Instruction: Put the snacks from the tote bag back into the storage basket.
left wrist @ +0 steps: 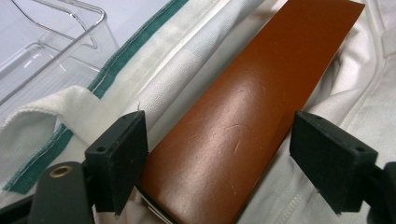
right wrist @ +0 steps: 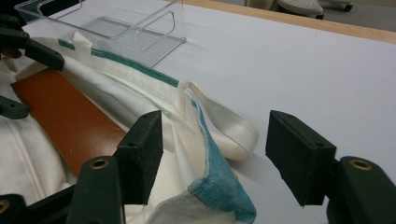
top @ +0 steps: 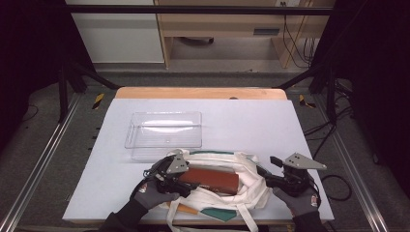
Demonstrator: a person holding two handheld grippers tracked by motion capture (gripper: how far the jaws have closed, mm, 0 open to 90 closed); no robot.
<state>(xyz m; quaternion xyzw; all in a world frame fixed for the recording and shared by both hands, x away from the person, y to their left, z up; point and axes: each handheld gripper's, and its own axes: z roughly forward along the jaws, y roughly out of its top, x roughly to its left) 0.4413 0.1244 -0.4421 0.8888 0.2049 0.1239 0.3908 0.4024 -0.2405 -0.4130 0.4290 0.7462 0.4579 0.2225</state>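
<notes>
the brown case (top: 212, 180) is lying on the white tote bag (top: 251, 186) near the table's near edge (clear tray (top: 164, 129) just beyond). the left gripper (left wrist: 217, 154) is straddling it, jaws apart, while the right gripper (right wrist: 212, 156) is gaping over the bag's rim.

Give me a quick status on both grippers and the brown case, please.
Left gripper jaws open, straddling the brown case, not pressing. Right gripper jaws open around the bag's teal-trimmed edge. Case lies on the white tote bag; clear bin beyond.
</notes>
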